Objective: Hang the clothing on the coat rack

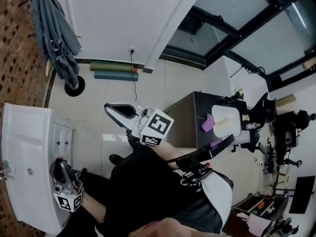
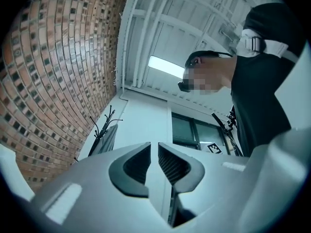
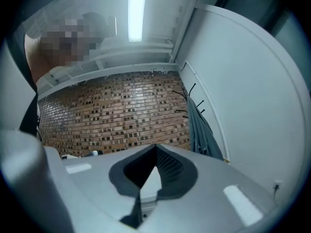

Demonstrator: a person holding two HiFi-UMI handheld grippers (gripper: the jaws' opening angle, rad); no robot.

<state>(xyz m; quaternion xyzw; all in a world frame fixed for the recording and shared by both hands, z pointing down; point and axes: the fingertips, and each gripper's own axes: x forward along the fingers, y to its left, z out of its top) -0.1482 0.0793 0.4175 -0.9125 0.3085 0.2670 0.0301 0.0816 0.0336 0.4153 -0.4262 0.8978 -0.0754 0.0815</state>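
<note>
A grey garment hangs on the black coat rack in the far left corner, above the rack's round base. The same garment shows in the right gripper view under the rack's hooks, and small and far off as the garment in the left gripper view. My left gripper is low at the left, tilted upward; its jaws stand a narrow gap apart with nothing between them. My right gripper is held in the middle, aimed toward the rack, shut and empty.
A white washbasin counter and a white cabinet stand at the left by the brick wall. Two green rolls lie at the foot of the white wall. A dark table and camera stands fill the right.
</note>
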